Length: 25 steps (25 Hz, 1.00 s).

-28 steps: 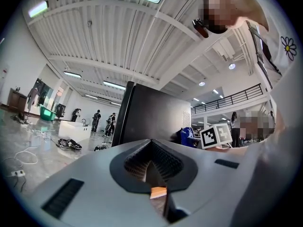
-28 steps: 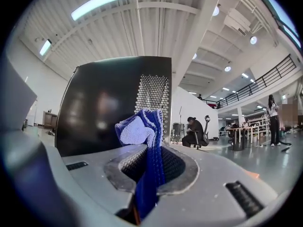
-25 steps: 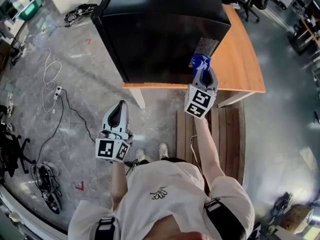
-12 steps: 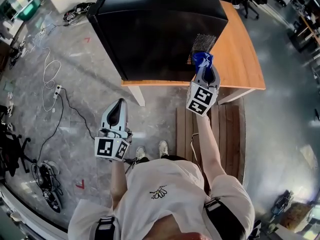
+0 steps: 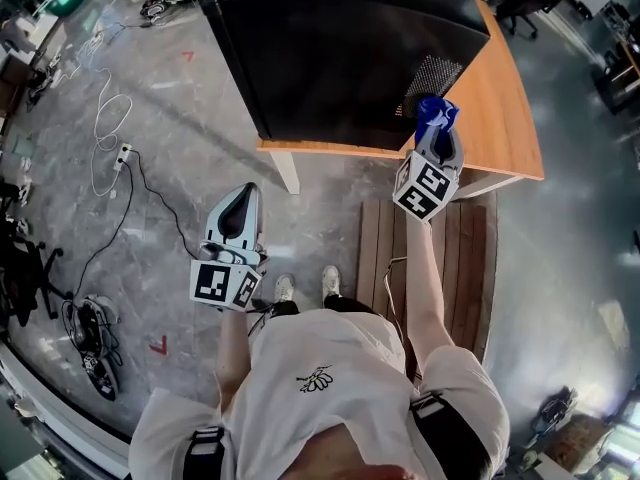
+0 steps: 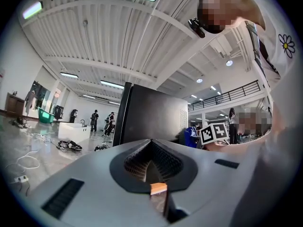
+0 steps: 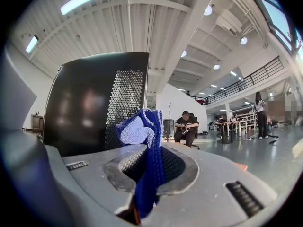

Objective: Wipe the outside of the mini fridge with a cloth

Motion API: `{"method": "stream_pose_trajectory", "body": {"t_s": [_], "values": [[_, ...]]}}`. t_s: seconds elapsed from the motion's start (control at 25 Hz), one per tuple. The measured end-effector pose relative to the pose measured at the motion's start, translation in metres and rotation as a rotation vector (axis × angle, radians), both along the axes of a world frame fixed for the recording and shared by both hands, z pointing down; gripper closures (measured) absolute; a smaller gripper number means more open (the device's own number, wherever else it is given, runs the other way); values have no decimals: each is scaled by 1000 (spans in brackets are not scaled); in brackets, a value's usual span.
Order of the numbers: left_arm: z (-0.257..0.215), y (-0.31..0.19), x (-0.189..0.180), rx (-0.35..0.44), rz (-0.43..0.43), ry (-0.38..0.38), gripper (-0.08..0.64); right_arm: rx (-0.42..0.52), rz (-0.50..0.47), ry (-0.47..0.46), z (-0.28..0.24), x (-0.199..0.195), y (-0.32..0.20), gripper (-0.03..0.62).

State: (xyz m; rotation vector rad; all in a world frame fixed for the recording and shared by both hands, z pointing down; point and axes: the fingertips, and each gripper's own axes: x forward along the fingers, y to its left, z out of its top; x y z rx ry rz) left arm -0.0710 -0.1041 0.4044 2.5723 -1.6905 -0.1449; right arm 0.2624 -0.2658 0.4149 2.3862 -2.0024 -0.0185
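Note:
The black mini fridge [image 5: 350,48] stands on a wooden table [image 5: 505,118]; its near side has a perforated vent panel [image 5: 432,76]. My right gripper [image 5: 436,128] is shut on a blue cloth [image 5: 432,113], held at the fridge's near right corner beside the vent. In the right gripper view the blue cloth [image 7: 144,141] sticks up from the jaws, with the fridge [image 7: 90,108] close at left. My left gripper [image 5: 238,213] hangs low over the floor, away from the fridge, shut and empty. The left gripper view shows the fridge [image 6: 147,117] ahead.
White cables and a power strip [image 5: 118,158] lie on the grey floor at left. A wooden pallet [image 5: 450,258] lies under the table's near right. Shoes and black gear [image 5: 90,363] sit at lower left. People sit at desks farther back [image 7: 185,126].
The right gripper with the cloth has shifted right and slightly up along the fridge's near right corner. The view has also moved closer. The left gripper stays low.

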Motion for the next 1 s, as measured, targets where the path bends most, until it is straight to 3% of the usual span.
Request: {"method": "stream_pose_trajectory", "body": {"t_s": [0.12,0.28,0.68,1.0], "values": [[4,6,-10,-5,-13,-7,555,-1,7,-21,5,-5,13,531],[4,9,-33,-4,-35,9,555,25,-69,-10,1,-49,32,531],[8,27,-89,-19,-87,16,555,33,-368,-62,4,-237,29,531],[19,49,-162,-57,-208,-3,555,-8,-521,-6,26,-366,-5,531]]}}
